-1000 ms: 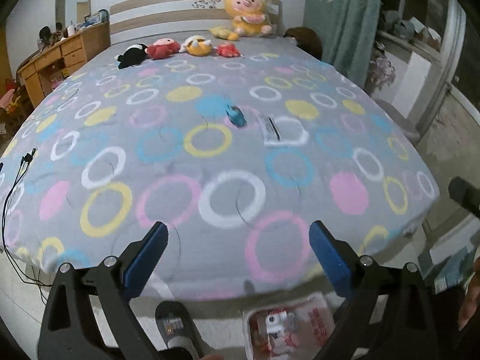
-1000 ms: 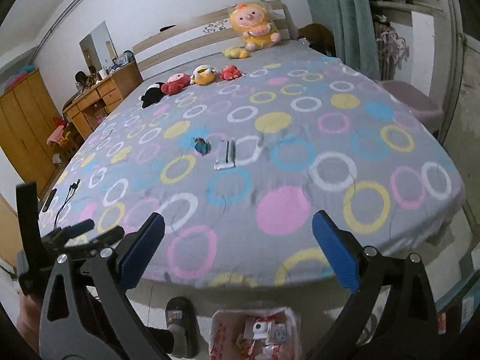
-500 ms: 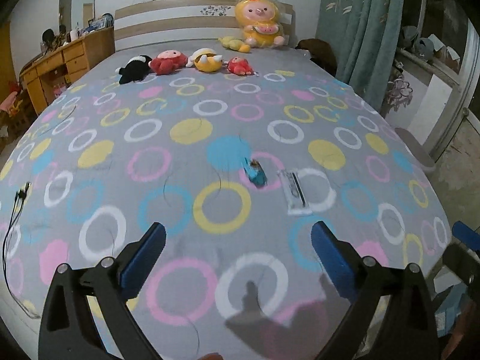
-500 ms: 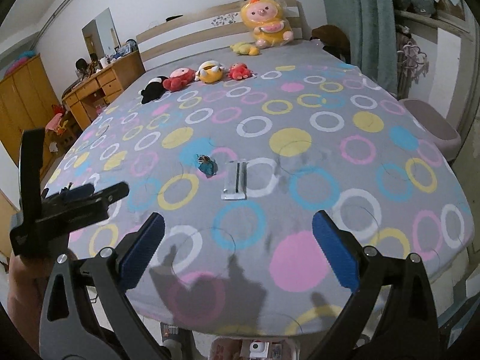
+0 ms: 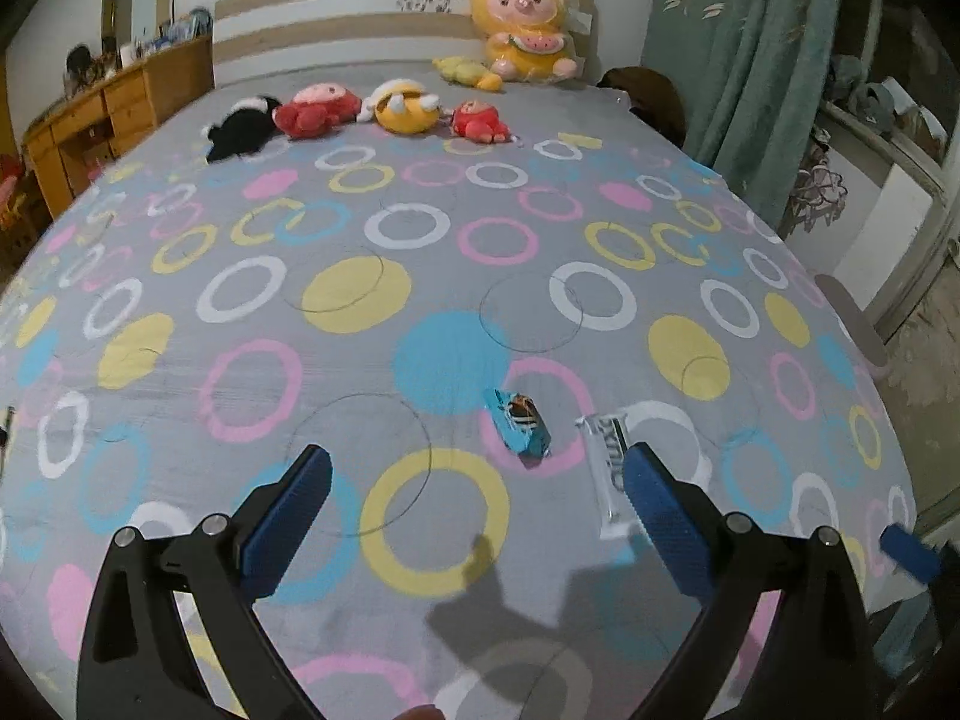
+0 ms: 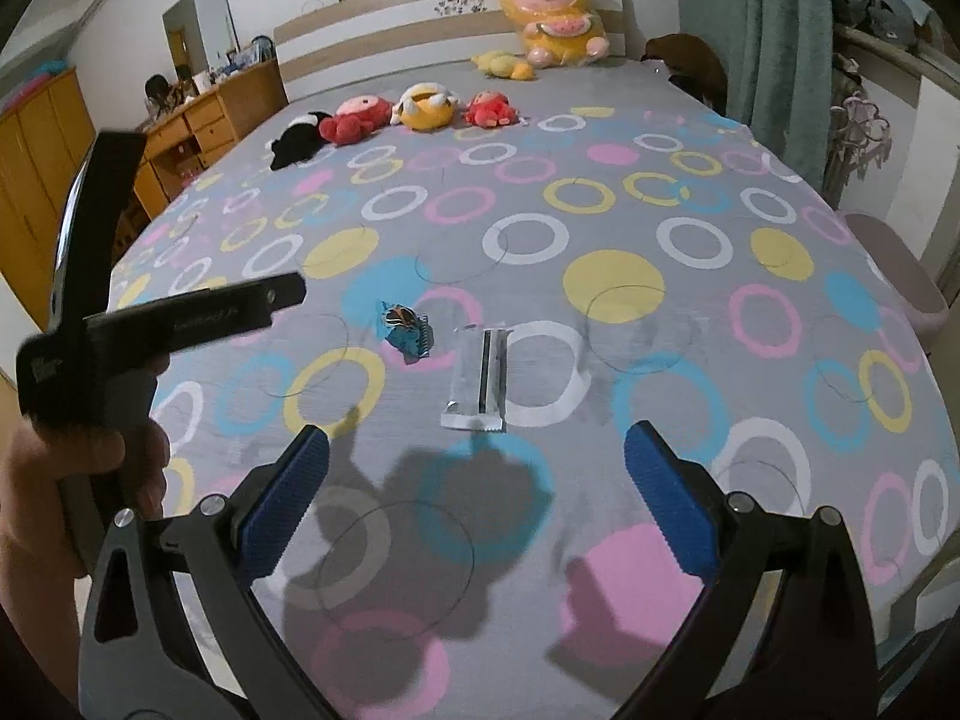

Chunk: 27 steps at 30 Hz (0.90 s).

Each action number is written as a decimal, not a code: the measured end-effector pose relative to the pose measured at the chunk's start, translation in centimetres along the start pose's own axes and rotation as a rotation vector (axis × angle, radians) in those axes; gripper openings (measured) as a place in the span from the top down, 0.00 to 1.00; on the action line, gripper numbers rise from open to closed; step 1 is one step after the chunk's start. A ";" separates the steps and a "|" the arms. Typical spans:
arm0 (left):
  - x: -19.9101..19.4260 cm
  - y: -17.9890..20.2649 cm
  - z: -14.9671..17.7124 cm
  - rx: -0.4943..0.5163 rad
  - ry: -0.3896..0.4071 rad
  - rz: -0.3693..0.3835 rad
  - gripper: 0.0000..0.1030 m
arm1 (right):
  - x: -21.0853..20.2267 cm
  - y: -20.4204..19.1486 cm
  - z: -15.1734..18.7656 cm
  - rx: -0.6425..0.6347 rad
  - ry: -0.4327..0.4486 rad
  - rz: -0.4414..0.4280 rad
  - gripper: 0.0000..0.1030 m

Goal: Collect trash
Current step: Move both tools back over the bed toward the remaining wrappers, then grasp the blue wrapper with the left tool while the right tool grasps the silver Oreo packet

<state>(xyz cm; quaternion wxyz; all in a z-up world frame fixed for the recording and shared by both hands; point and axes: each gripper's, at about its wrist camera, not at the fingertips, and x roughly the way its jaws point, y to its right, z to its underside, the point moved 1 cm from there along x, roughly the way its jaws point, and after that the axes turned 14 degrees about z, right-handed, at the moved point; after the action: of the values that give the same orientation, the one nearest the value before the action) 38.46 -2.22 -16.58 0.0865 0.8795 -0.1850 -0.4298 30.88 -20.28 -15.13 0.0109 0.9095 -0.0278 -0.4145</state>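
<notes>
Overhead on the left wrist view, the left gripper (image 5: 477, 483) hangs spread and empty above the bed (image 5: 360, 360), its right finger partly covering the near end of a clear wrapper (image 5: 606, 468). A crumpled blue wrapper (image 5: 519, 423) lies just beside that, ahead of the fingers and right of their centre line. Closing from this line would likely catch neither piece cleanly; a finger could snag the sheet or nudge the clear wrapper away. A blue tip of the right gripper (image 5: 909, 552) shows at the far right edge.

From the right wrist view, the right gripper (image 6: 477, 483) is likewise spread and holds nothing, with the clear wrapper (image 6: 480, 378) lying flat ahead of its gap and the blue wrapper (image 6: 405, 330) to the left of it. The left gripper (image 6: 180, 324) crosses in near the blue piece. Both tools converge on two scraps lying close together, so a collision looks possible. The flat film may slide on the soft cover rather than lift. Plush toys (image 6: 390, 114) sit well apart at the headboard.
</notes>
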 end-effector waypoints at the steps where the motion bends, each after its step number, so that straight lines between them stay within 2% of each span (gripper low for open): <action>1: 0.6 -0.3 -0.3 -0.012 -0.006 0.007 0.08 | 0.6 -0.2 -0.2 -0.001 -0.005 0.001 0.07; 6: 4.2 -1.4 -1.0 -0.070 -0.048 0.040 0.08 | 4.1 -1.0 -0.6 -0.004 -0.048 0.007 0.07; 10: 6.5 -1.9 -1.0 -0.083 -0.085 0.034 0.08 | 6.5 -1.8 -0.9 -0.028 -0.083 0.015 0.07; 13: 8.1 -2.0 -0.9 -0.061 -0.109 -0.002 0.08 | 8.3 -1.7 -1.1 -0.002 -0.117 0.000 0.07; 14: 8.8 -2.1 -0.9 -0.062 -0.123 0.011 0.08 | 8.8 -1.6 -1.1 0.006 -0.128 -0.006 0.07; 22: 11.7 -2.4 -1.3 -0.097 -0.153 0.024 0.08 | 13.0 -2.4 -1.0 -0.017 -0.192 0.014 0.07; 27: 13.4 -2.6 -1.4 -0.097 -0.181 0.021 0.08 | 14.8 -2.3 -1.3 0.034 -0.218 0.005 0.07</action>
<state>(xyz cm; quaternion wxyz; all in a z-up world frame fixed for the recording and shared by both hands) 47.77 -5.25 -26.25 0.1166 0.8299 -0.1804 -0.5149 41.63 -18.89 -25.51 -0.0067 0.8591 -0.0385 -0.5103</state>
